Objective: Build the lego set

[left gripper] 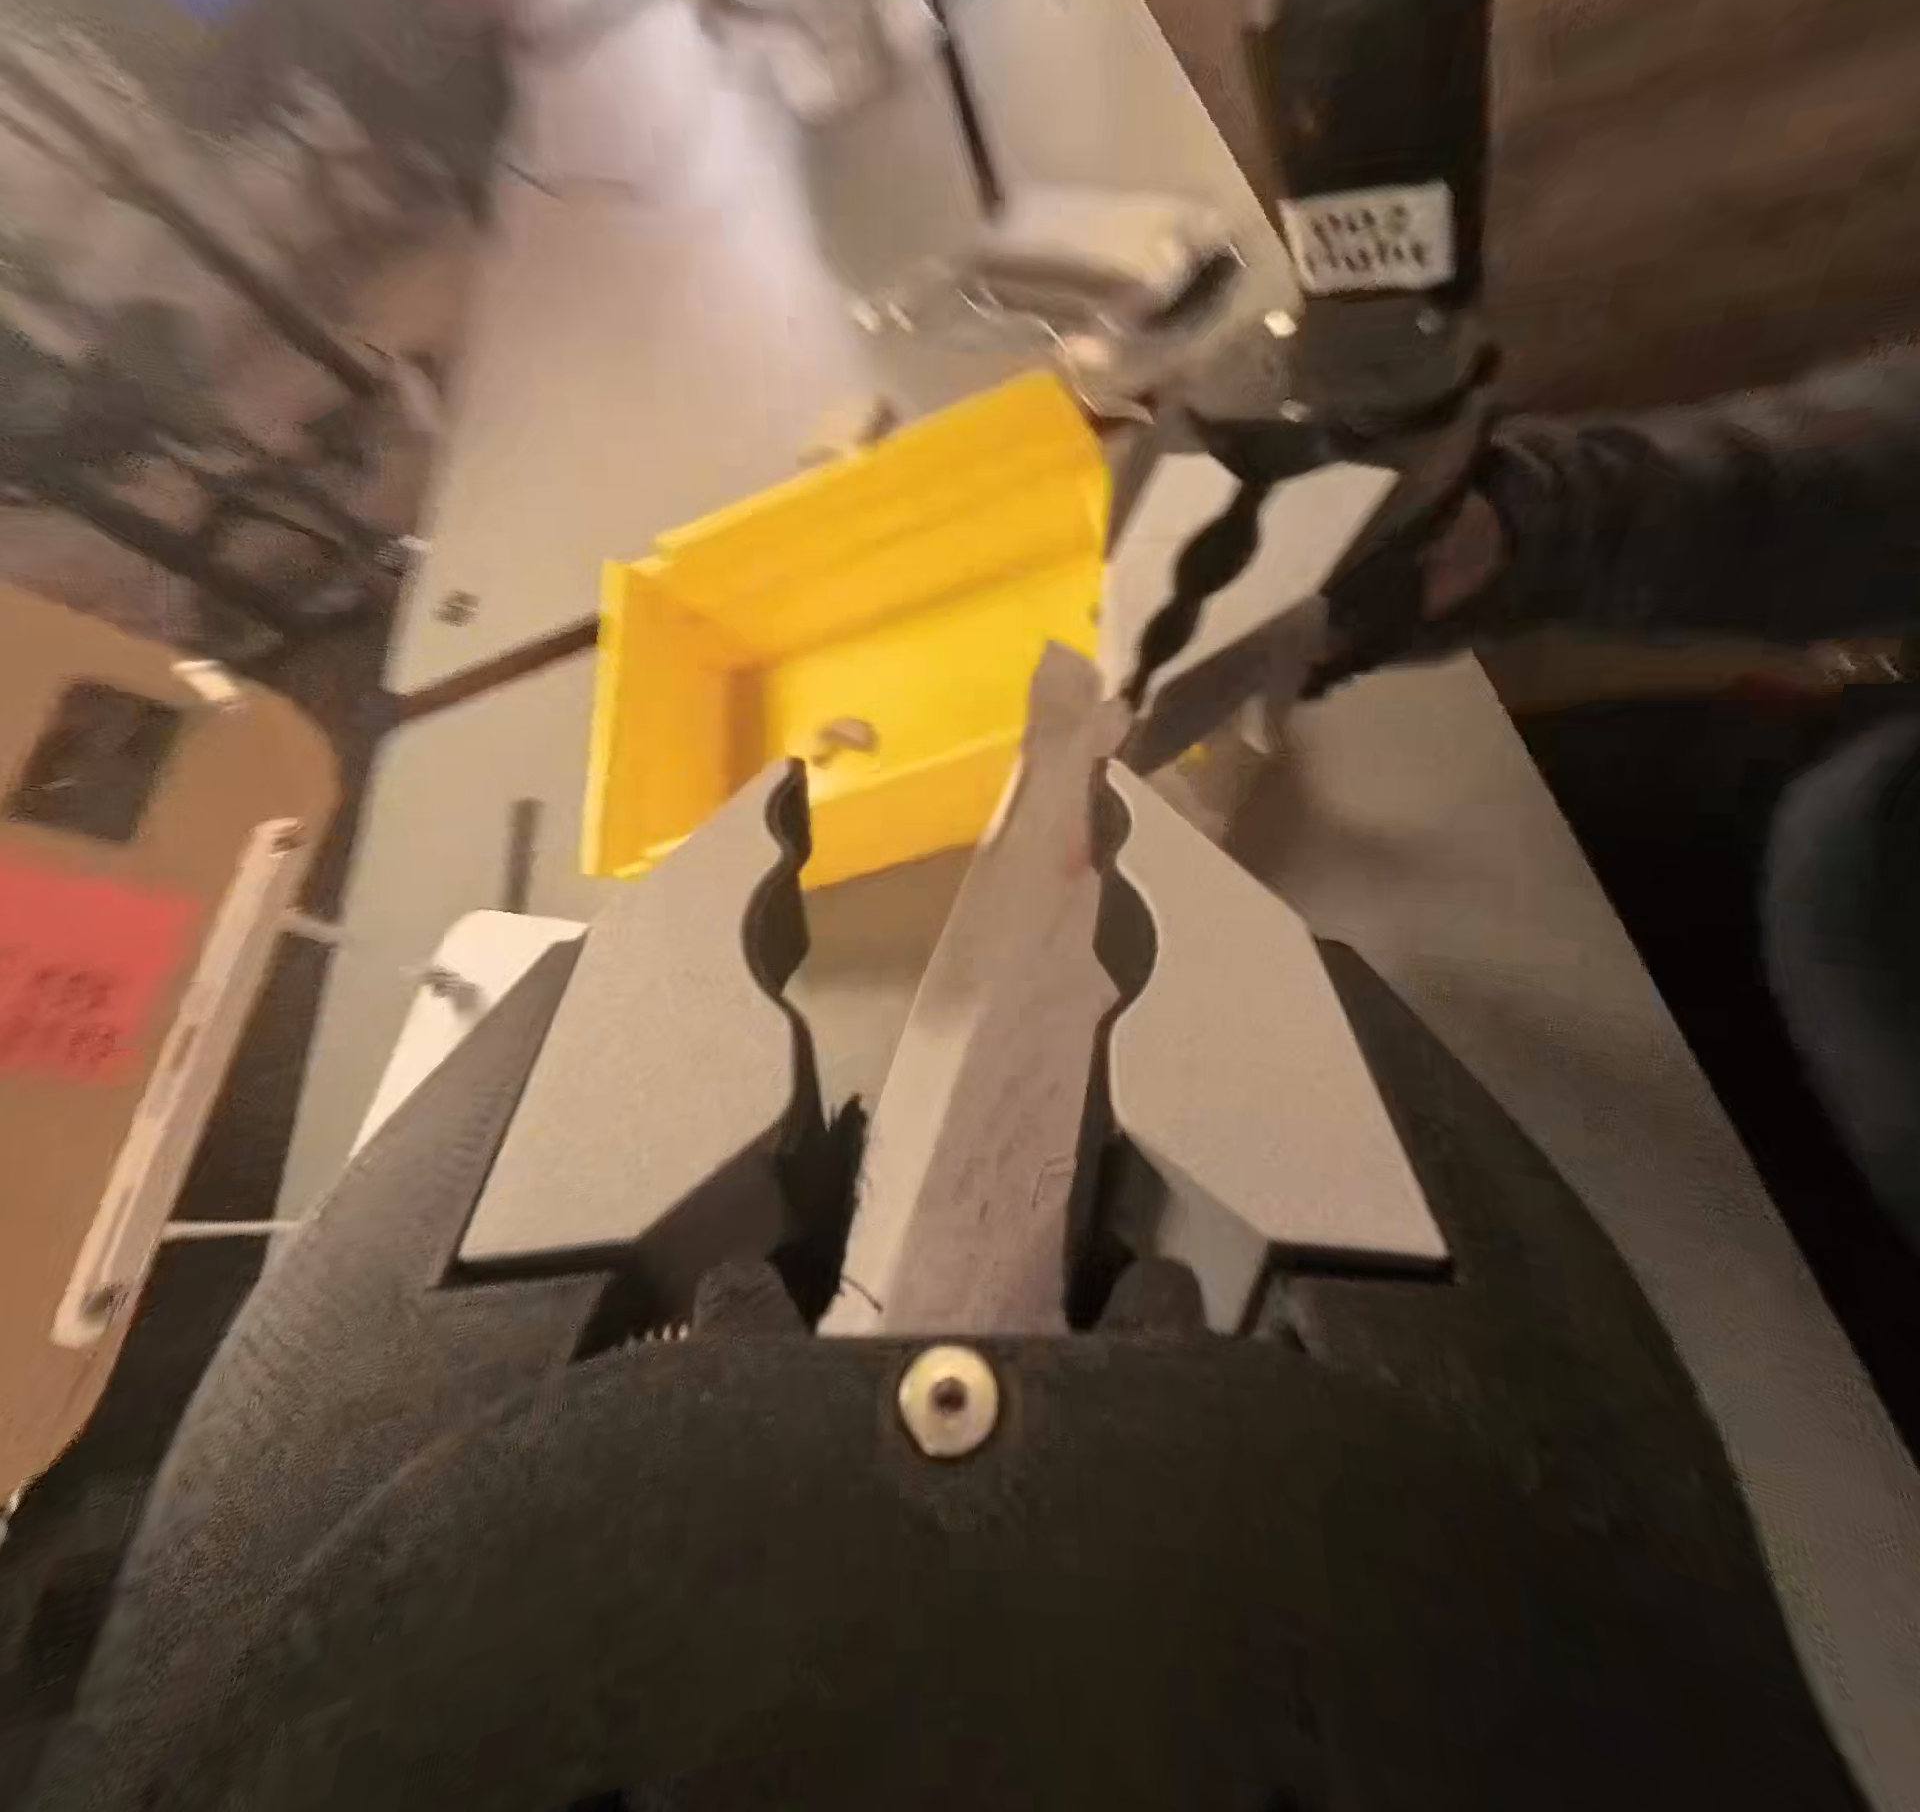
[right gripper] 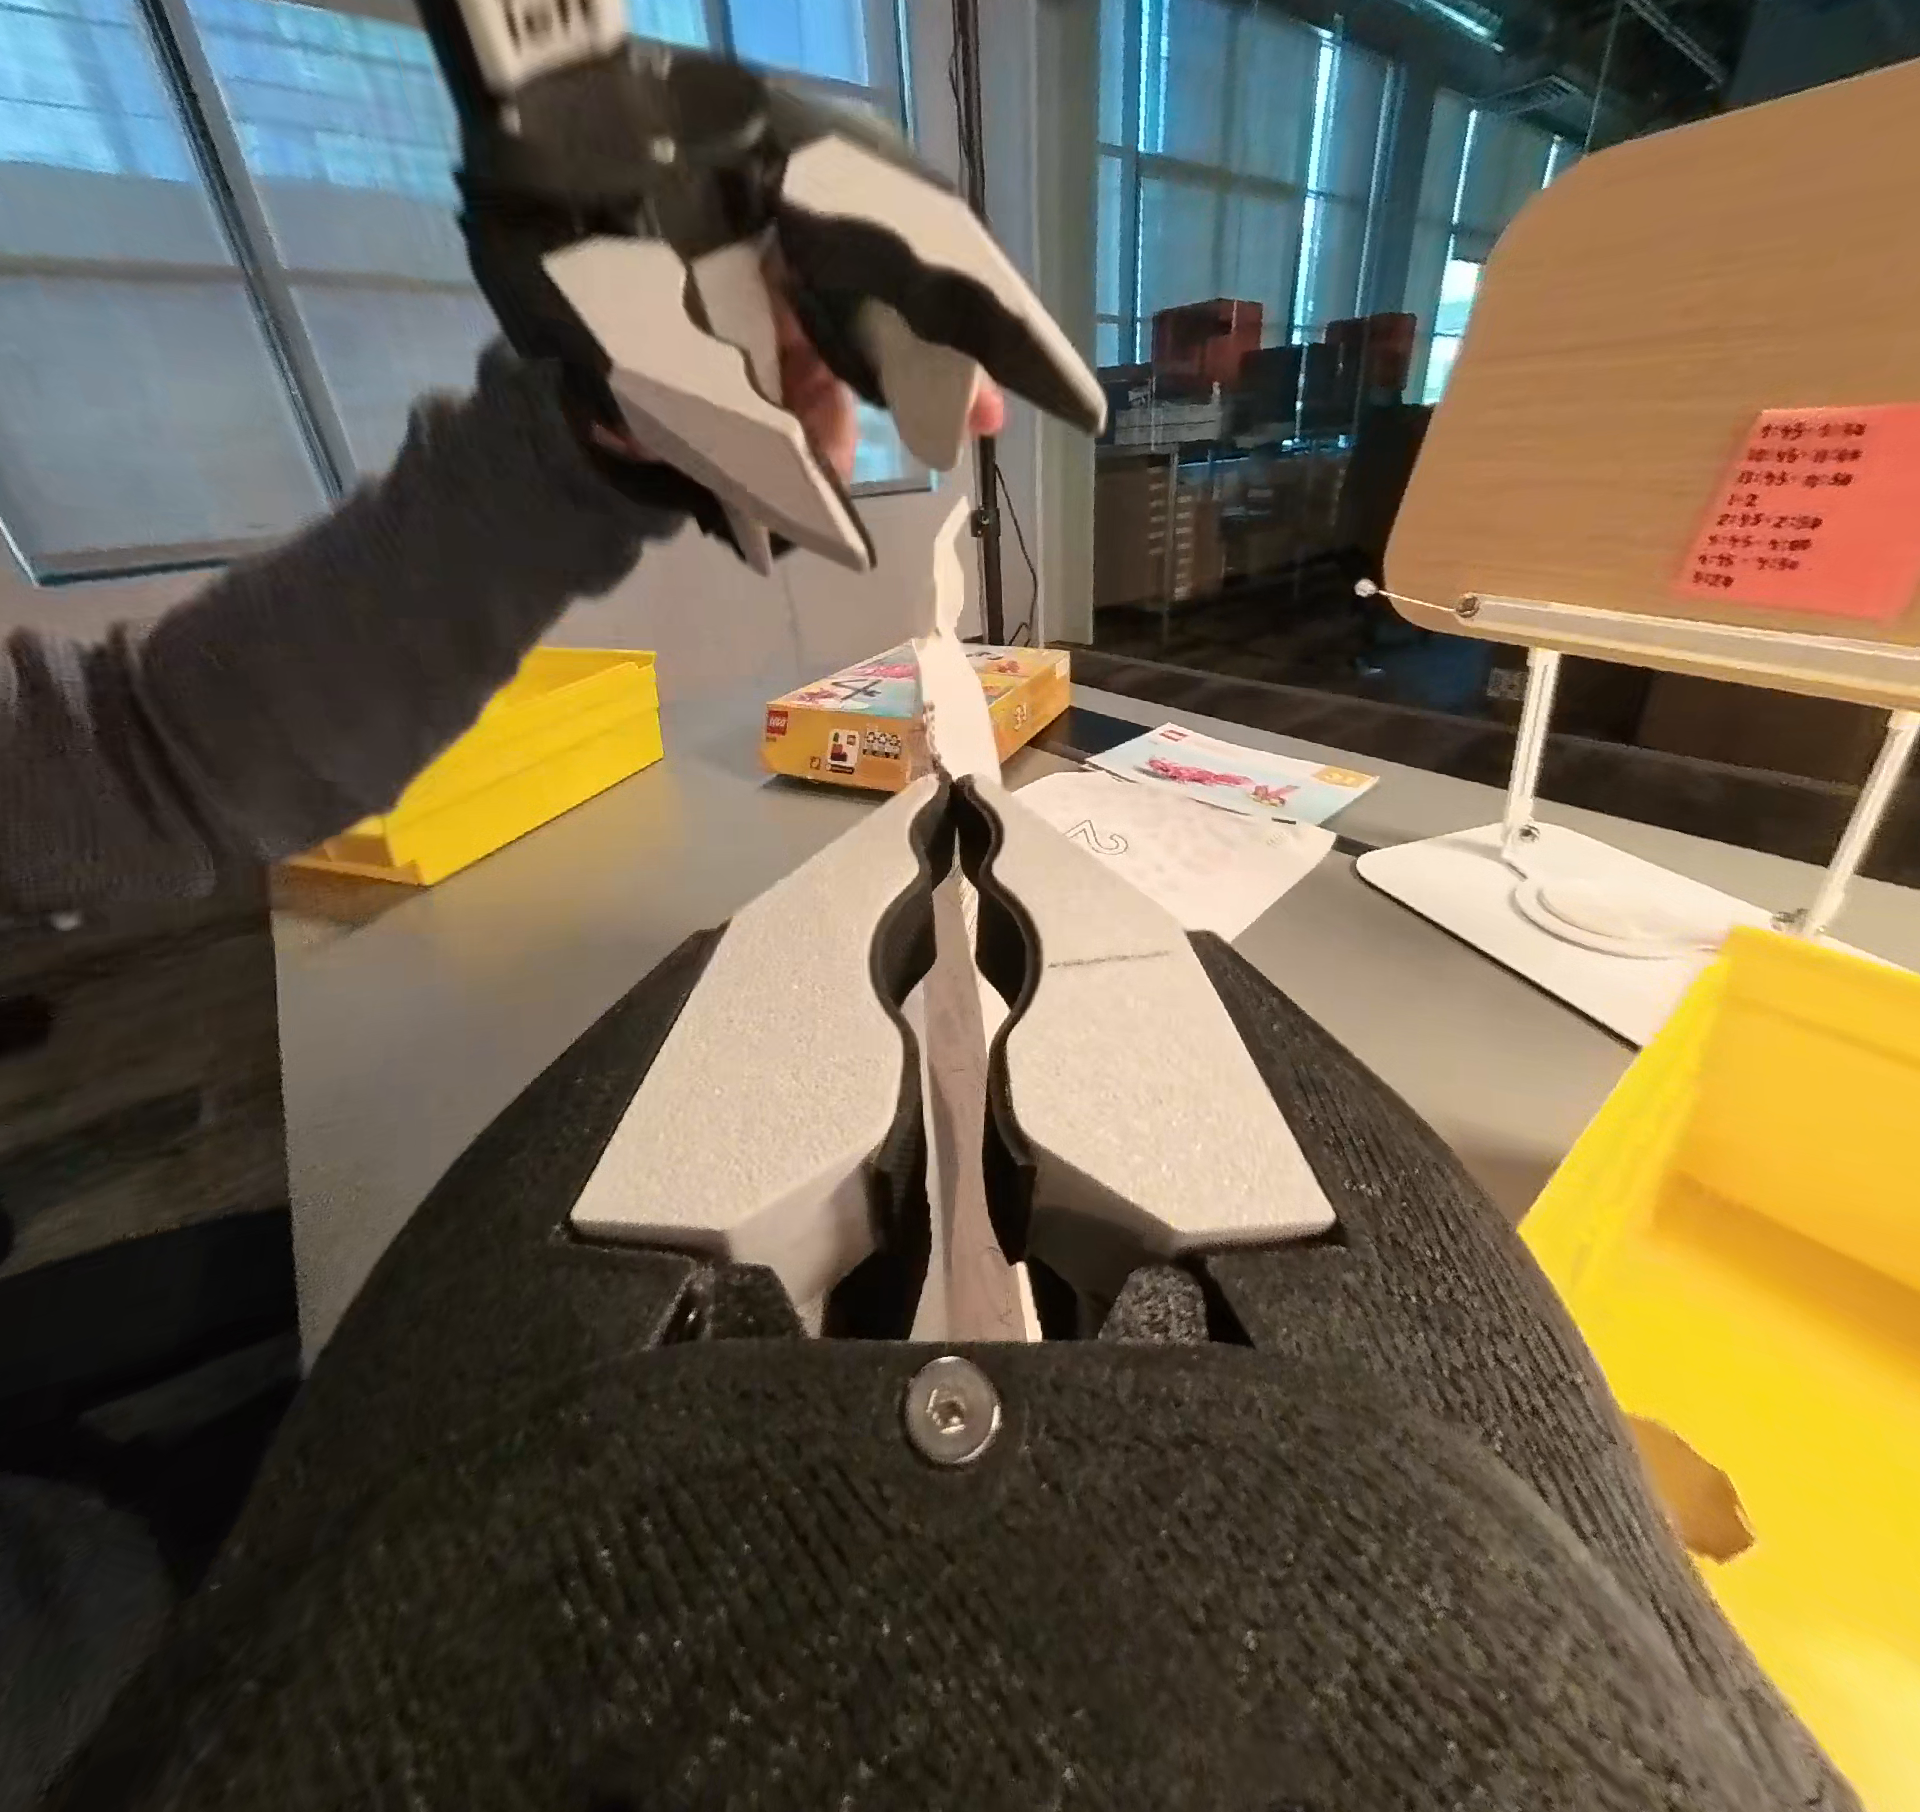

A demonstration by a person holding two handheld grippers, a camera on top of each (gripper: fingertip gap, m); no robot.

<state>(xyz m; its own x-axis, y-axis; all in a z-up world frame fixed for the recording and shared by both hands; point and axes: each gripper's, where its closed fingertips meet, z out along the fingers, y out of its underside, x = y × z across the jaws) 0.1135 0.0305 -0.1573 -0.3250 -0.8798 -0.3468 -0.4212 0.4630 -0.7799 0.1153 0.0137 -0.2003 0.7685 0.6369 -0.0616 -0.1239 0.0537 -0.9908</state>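
Grey table (right gripper: pixel 582 931): bears every container shown. Yellow tray (right gripper: pixel 1766 1243) at the right edge, cut off by the frame; its contents cannot be made out. A second yellow tray (left gripper: pixel 831 640), seen blurred from the left wrist, holds one small pale piece (left gripper: pixel 847 736). Yellow toy box (right gripper: pixel 883 723) lies closed beyond the fingertips, beside a booklet (right gripper: pixel 1247 775) and a white sheet (right gripper: pixel 1174 858). White paper bag (right gripper: pixel 961 713): a flat, creased strip with a torn upper end, running between the fingers of the right gripper (right gripper: pixel 951 791), which is clenched on it. Left gripper (left gripper: pixel 951 775): jaws spread apart; a piece of the same white paper lies against its right finger only, the left finger standing clear.
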